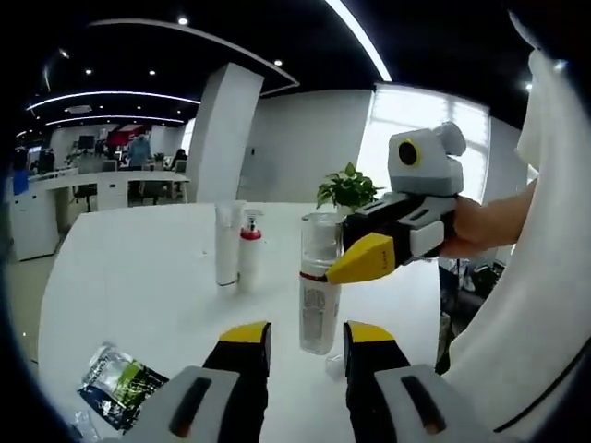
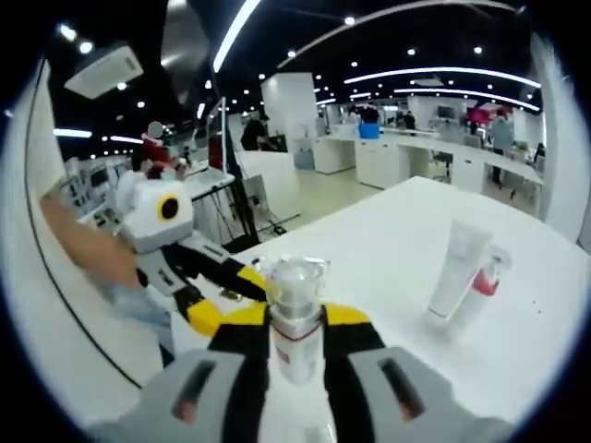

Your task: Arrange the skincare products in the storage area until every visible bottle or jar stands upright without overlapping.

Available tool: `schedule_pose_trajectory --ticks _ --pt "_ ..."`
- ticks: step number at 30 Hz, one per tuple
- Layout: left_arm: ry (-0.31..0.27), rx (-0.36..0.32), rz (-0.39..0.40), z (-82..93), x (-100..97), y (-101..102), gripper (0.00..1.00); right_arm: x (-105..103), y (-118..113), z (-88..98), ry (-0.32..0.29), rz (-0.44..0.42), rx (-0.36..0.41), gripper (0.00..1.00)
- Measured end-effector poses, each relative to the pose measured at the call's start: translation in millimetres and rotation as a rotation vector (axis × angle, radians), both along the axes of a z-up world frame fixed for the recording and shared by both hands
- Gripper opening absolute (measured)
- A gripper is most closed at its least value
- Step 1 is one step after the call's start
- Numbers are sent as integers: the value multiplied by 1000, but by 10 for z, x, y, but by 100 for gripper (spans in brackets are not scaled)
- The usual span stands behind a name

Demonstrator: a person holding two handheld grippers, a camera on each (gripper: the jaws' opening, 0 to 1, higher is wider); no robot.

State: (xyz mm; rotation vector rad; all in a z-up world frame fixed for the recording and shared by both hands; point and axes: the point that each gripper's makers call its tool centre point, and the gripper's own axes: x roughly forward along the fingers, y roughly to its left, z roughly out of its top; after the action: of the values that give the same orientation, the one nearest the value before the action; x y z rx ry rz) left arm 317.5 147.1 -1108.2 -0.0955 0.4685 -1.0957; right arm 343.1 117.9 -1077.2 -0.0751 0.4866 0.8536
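The right gripper (image 2: 295,325) is clamped on an upright clear bottle (image 1: 319,286) near the table's (image 1: 138,268) front edge; its red label print is unreadable. The left gripper (image 1: 305,334) hangs apart. A white tube (image 1: 227,245) stands mid-table.

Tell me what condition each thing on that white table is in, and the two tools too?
Clear pump bottle: upright, clamped by right tool.
White tube: standing upright.
Red-collared bottle: upright, close beside the tube.
Sachet: lying flat.
Left tool: open, holding nothing.
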Motion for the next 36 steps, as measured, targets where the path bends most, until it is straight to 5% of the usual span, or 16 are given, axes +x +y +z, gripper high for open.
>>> schedule_pose_trajectory --ticks 15,22,36 --pt "35 -1 106 -71 166 176 34 402 -251 -234 -35 -38 -82 19" --pt "47 5 134 -120 236 265 34 565 -364 -493 -9 -26 -130 19" --pt "78 -8 123 -209 311 310 33 997 -542 -718 -30 -142 -68 19"
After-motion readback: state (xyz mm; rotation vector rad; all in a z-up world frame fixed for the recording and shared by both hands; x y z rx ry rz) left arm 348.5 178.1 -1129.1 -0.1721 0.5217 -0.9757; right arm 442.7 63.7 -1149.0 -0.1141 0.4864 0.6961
